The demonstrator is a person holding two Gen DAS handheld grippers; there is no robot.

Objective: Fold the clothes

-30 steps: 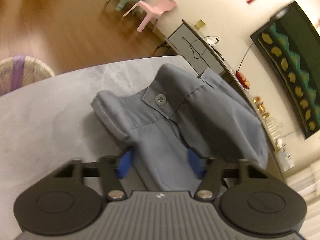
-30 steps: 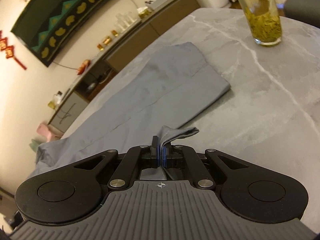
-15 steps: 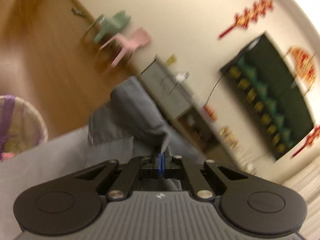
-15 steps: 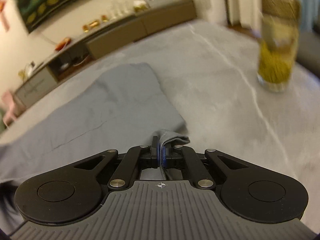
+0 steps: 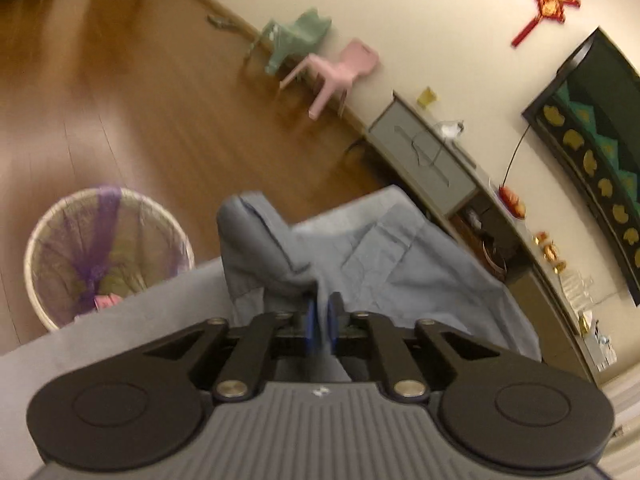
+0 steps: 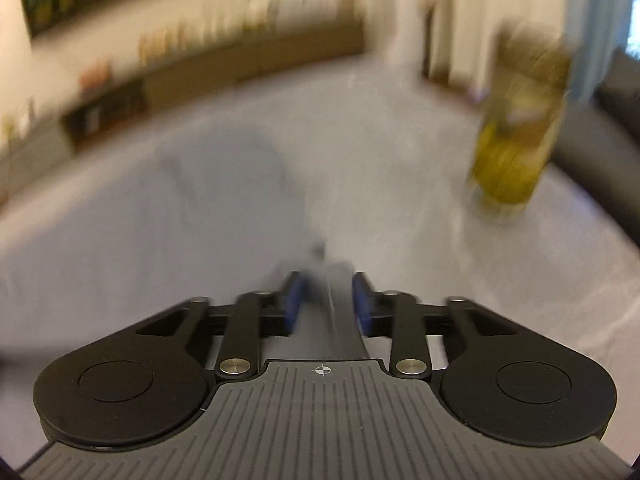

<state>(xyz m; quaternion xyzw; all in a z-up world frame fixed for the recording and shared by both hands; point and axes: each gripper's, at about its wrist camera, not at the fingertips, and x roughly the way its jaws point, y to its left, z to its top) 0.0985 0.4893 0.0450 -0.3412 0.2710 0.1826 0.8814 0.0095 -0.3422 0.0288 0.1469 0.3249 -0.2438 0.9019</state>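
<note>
Grey-blue trousers [image 5: 384,264] lie across the grey table [image 6: 420,184]. Left gripper [image 5: 323,320] — jaws opening, a fold between the pads. Right gripper [image 6: 326,300] — jaws opening, pads clear of the blurred cloth between them.

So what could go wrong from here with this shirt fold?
1. Both hand-held grippers, left and right, are opening with shirt cloth between the pads; the fold may slump unevenly.
2. The glass of yellow drink stands close on the table; a swing could tip it.
</note>
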